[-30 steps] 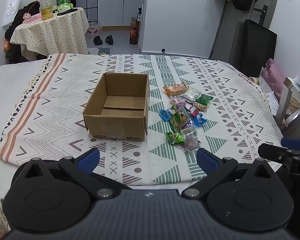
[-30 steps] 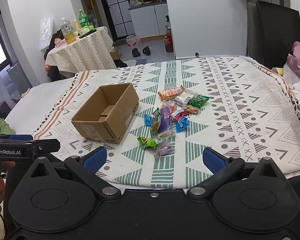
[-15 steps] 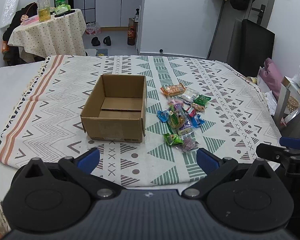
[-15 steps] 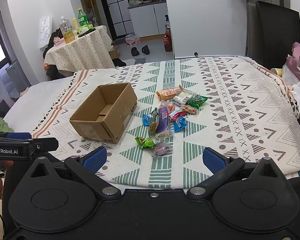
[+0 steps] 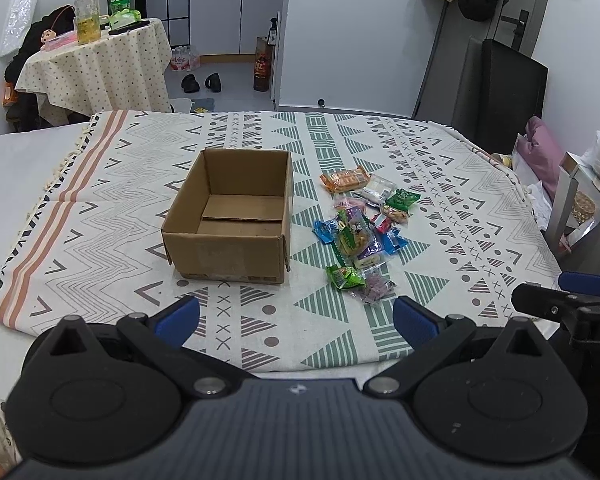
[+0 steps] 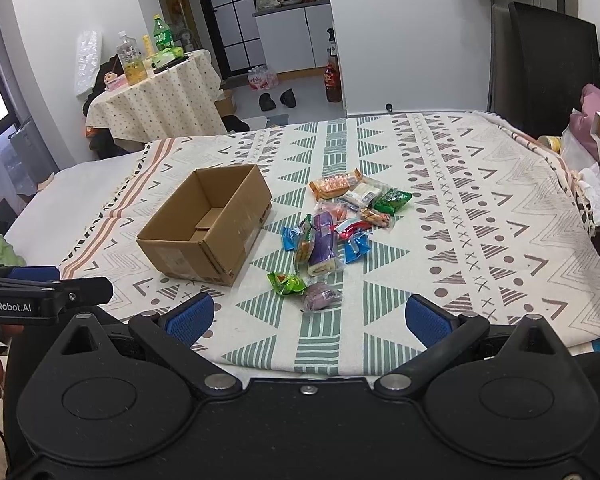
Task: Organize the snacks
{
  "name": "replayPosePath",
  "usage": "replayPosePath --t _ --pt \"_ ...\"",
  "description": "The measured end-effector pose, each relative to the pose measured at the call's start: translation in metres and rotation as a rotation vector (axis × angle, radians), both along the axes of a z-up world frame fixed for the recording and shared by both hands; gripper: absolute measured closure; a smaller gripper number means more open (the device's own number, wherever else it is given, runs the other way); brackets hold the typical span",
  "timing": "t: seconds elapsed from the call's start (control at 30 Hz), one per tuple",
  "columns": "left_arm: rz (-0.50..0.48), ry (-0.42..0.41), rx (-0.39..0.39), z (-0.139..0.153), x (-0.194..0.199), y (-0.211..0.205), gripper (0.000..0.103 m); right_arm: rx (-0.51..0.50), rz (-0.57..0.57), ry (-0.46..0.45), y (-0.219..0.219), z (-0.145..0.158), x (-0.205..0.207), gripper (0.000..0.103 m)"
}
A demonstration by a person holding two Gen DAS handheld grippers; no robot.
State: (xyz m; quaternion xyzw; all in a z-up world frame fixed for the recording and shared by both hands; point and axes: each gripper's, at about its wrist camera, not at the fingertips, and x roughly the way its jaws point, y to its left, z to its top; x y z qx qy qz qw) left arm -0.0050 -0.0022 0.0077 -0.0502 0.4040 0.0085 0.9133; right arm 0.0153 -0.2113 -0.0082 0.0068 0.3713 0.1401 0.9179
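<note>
Both grippers, left gripper (image 5: pixel 296 320) and right gripper (image 6: pixel 320 320), hover spread and unloaded at the near edge. Cardboard box (image 5: pixel 236 216) holds nothing; snack pile (image 5: pixel 360 228) lies right of it, unsorted.

Your left gripper (image 5: pixel 296 318) is a matte black body with a ribbed grey centre plate bearing a small white mark. Two round black discs flank that plate, each topped by a triangular cut-out. Silver screws sit at the pivots of the angled black arms, which end in blue pads (image 5: pixel 178 316) set wide apart. Your right gripper (image 6: pixel 309 318) has the same build: black discs, silver pivot screws, one small screw at centre, blue fingertips (image 6: pixel 428 320). Seen from the right wrist camera, the left one's black side bar reads "GenRobot.AI" in white.
</note>
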Motion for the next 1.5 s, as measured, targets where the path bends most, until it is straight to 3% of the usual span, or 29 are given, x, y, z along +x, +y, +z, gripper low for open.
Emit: replayPosePath --t 0.5,1.17,1.4,1.5 --pt "0.001 0.003 -0.029 -0.007 0.006 -0.002 0.001 0.012 0.034 0.013 0.003 -0.007 0.003 0.000" --pt "0.003 0.045 -0.100 -0.052 0.065 -0.012 0.003 0.076 -0.021 0.087 -0.029 -0.047 0.064 0.000" --pt "0.015 0.063 -0.112 -0.068 0.085 -0.013 0.005 0.110 -0.018 0.124 -0.034 -0.061 0.085 0.009" --pt "0.021 0.084 -0.127 -0.076 0.095 -0.013 0.011 0.121 -0.017 0.146 -0.034 -0.068 0.096 0.013"
